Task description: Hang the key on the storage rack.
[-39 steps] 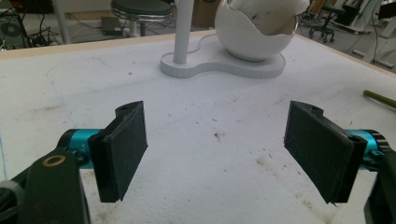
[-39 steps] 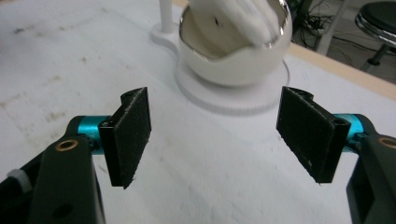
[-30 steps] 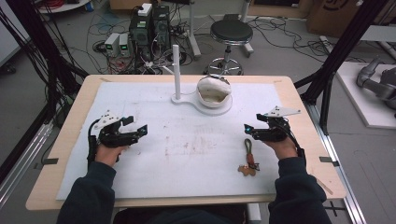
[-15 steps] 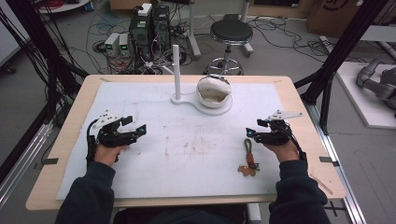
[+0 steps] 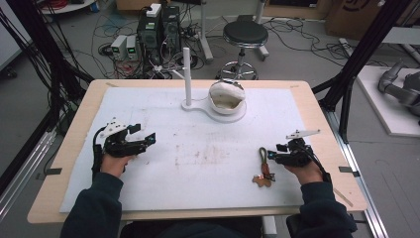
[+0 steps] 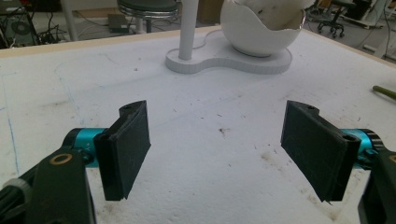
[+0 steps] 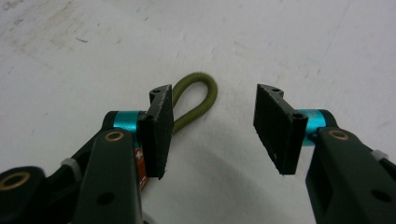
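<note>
An olive-green cord loop [image 5: 261,154] with a small orange-brown charm [image 5: 262,179] lies on the white mat [image 5: 208,193], right of centre. My right gripper [image 5: 271,156] hovers low just right of the loop, pointing left at it. In the right gripper view its jaws [image 7: 212,126] stand about half apart and have just been closing. The loop [image 7: 198,100] lies on the mat just past the left pad [image 7: 161,135], and no pad presses on it. My left gripper [image 5: 148,140] rests at the mat's left, jaws [image 6: 217,154] wide open with nothing between them.
A white stand [image 5: 198,105] with an upright post [image 5: 187,74] and a cracked-egg-shaped bowl [image 5: 227,96] sits at the back middle of the mat. The left gripper view has this stand [image 6: 229,63] ahead. The wooden table edge [image 5: 322,124] runs close on the right.
My right gripper has sunk and drawn nearer to the cord loop, and its jaws have narrowed. The left gripper has not moved.
</note>
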Demonstrator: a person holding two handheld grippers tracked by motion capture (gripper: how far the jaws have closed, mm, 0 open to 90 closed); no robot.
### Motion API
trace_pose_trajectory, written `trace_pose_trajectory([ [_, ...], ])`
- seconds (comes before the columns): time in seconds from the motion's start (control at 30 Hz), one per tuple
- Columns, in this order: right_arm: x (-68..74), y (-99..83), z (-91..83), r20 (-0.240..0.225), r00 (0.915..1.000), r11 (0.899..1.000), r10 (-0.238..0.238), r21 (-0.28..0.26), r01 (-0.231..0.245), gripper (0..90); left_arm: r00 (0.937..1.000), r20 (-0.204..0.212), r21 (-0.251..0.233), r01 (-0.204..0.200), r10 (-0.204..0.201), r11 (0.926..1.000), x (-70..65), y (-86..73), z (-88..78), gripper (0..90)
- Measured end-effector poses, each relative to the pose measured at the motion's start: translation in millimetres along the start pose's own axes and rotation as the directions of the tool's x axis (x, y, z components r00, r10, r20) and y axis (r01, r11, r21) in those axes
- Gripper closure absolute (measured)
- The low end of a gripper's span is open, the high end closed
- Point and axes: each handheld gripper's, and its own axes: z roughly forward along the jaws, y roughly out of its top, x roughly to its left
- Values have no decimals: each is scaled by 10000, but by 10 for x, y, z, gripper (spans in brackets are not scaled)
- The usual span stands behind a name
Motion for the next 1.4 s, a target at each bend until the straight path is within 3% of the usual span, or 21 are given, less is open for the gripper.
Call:
trace_pose_trajectory([
  [0.1,35,-28,45,-389,9992,9996,72,264,-61,487,10000,37,54,-14,13,10000,0,-2,0,237],
  [0.17,99,-21,108,-588,9980,9973,-216,693,257,453,10000,49,84,-39,38,10000,2,-3,2,237],
  [0.23,165,-5,161,-470,9977,9942,-481,938,524,446,10000,47,141,-68,67,9999,-2,-5,3,237],
  [0.4,285,44,228,-240,9928,9837,-1172,1344,1194,558,9999,59,213,-113,111,9997,-17,-6,6,237],
  [0.53,305,54,230,-199,9938,9830,-1094,1459,1111,571,9999,61,261,-139,138,9996,-14,-7,6,237],
  [0.6,307,58,230,-249,9925,9818,-1201,1449,1224,640,9999,74,268,-140,138,9995,-11,-7,6,237],
  [0.7,368,65,226,-701,9824,9721,-1730,1485,1818,792,9999,79,276,-112,109,9996,-10,-8,9,238],
  [0.73,386,68,231,-668,9765,9659,-2049,1472,2128,795,9999,56,280,-117,116,9995,-10,-9,11,239],
  [0.8,386,76,238,-681,9741,9646,-2158,1403,2235,800,9999,71,298,-124,122,9995,-9,-11,16,241],
  [0.83,383,72,253,-651,9685,9631,-2405,1081,2465,800,9999,79,296,-108,106,9995,-10,-12,20,243],
  [0.9,380,81,282,-467,9644,9621,-2601,717,2630,784,9999,97,305,-107,104,9995,-13,-12,21,244],
  [0.97,366,102,279,-404,9725,9716,-2295,504,2314,625,9999,77,285,-109,107,9995,-12,-9,13,245],
  [1.03,350,106,262,-602,9778,9771,-2006,598,2041,525,10000,49,262,-71,69,9996,-9,-8,6,245],
  [1.13,343,61,244,-729,9718,9641,-2242,1288,2321,392,10000,47,271,-56,54,9996,-4,-10,7,246],
  [1.17,333,42,250,-774,9666,9559,-2444,1482,2536,387,10000,55,292,-65,63,9996,-5,-10,8,245],
  [1.23,331,33,239,-723,9649,9543,-2524,1464,2606,389,10000,51,297,-58,57,9995,-11,-11,12,246],
  [1.3,359,55,234,-810,9626,9490,-2585,1648,2687,481,9999,68,305,-97,94,9995,-10,-9,10,246],
  [1.37,400,73,214,-967,9565,9418,-2753,1727,2886,699,10000,39,286,-79,78,9996,-6,-9,6,247],
  [1.4,426,72,207,-884,9534,9372,-2884,1781,3000,705,10000,50,286,-64,63,9996,-4,-9,7,247],
])
